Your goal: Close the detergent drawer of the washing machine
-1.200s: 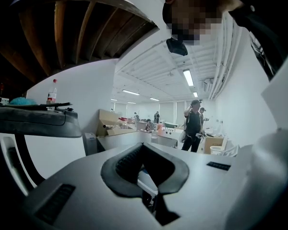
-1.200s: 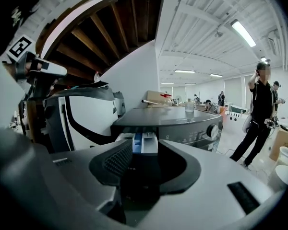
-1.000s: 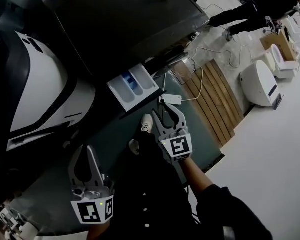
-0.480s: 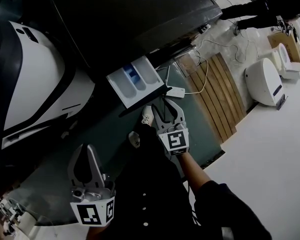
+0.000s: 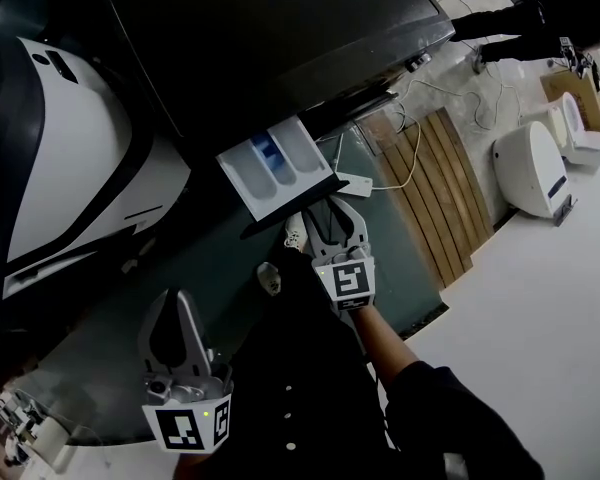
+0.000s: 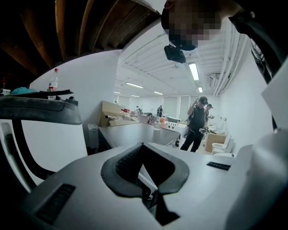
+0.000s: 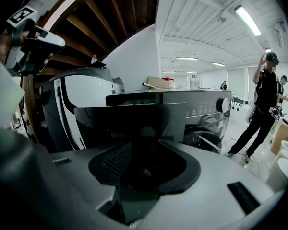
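here, the detergent drawer stands pulled out of the front edge of the washing machine, a dark, glossy, flat-topped box. the drawer is a white plastic tray split into long rounded troughs, one with a blue insert, and it ends in a smooth dark front panel. the right gripper, grey plastic with a marker cube behind it, points at that panel from just in front. its tips are right at the panel's outer face; whether they touch it i cannot tell. its jaws stand apart and have just been opening, with nothing clamped between the ribbed black pads. the left gripper hangs well back from the drawer, low at the left, its jaws apart and empty too. only the head view shows the troughs from above. the right gripper view shows the panel head-on, shiny with faint lettering, and a round knob toward the machine's right corner. the left gripper view shows a white, round-shouldered appliance and a standing person.
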Available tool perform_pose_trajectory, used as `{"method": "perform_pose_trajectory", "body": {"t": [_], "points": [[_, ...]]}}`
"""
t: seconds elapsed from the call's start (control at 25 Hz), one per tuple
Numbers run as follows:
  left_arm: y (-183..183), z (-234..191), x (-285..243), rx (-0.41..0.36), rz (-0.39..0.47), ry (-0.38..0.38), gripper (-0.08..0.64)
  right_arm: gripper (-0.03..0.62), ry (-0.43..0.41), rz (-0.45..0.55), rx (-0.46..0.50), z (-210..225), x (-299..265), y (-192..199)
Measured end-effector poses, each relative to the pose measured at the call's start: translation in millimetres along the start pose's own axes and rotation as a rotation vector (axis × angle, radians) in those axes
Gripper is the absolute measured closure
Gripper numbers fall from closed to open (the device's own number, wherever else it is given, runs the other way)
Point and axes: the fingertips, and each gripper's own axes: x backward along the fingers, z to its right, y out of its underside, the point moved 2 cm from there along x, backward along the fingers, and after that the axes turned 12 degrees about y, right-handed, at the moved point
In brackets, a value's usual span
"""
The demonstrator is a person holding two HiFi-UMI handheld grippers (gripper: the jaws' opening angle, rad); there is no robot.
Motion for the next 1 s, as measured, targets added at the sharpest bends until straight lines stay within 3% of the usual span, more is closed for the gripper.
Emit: {"method": "perform_pose_trajectory", "body": {"t": [1.0], "points": [[-0.6,-15.7,-5.2,0.029,0.008,-0.038,0.551,0.423,0.018,-0.015,-0.002,-14.7,-55.1,-40.5]]}}
